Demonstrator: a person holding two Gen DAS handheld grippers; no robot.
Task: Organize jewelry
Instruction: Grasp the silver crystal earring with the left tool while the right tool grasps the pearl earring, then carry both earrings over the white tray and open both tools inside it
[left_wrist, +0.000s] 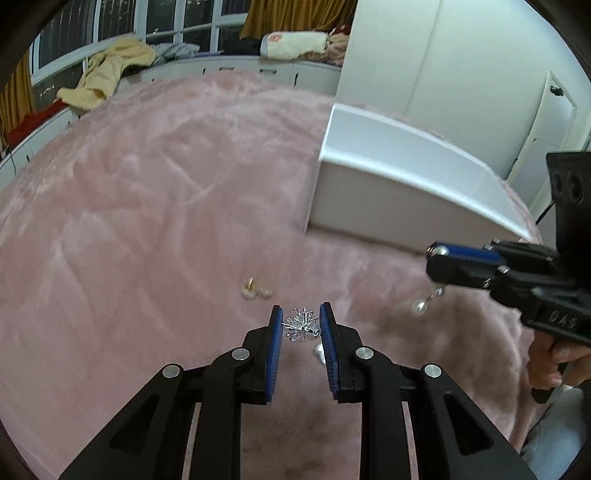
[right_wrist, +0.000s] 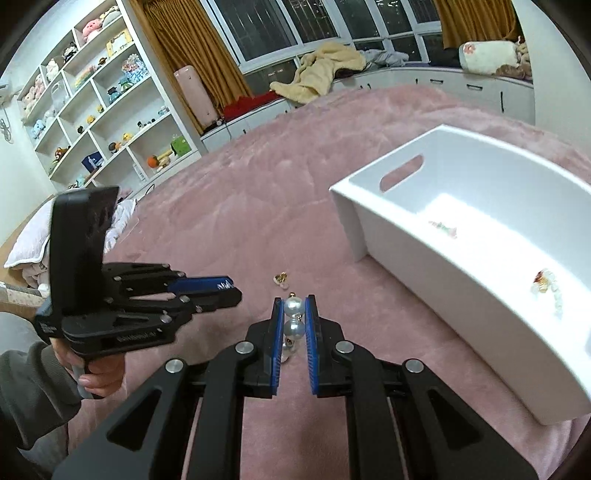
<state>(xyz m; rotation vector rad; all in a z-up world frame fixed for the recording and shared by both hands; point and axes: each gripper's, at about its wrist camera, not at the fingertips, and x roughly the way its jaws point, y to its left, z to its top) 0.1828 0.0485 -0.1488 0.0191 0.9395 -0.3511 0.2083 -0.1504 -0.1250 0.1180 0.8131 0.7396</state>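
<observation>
My left gripper (left_wrist: 301, 318) is shut on a spiky silver starburst piece (left_wrist: 301, 325), held above the pink blanket (left_wrist: 147, 221). My right gripper (right_wrist: 294, 301) is shut on a pearl drop earring (right_wrist: 294, 314) with two pearls stacked between the blue pads. In the left wrist view the right gripper (left_wrist: 437, 260) comes in from the right with a pearl (left_wrist: 421, 305) dangling below it. In the right wrist view the left gripper (right_wrist: 229, 287) shows at the left, silver spikes (right_wrist: 224, 284) poking out of its tips. A small gold and pearl earring (left_wrist: 255, 290) (right_wrist: 280, 278) lies loose on the blanket.
A white box (right_wrist: 369, 229) with a handle slot stands on the blanket to the right, also in the left wrist view as the box (left_wrist: 388, 184). Two jewelry pieces (right_wrist: 443, 227) (right_wrist: 545, 282) lie inside it. Shelves, a window seat with clothes and a white wardrobe surround the bed.
</observation>
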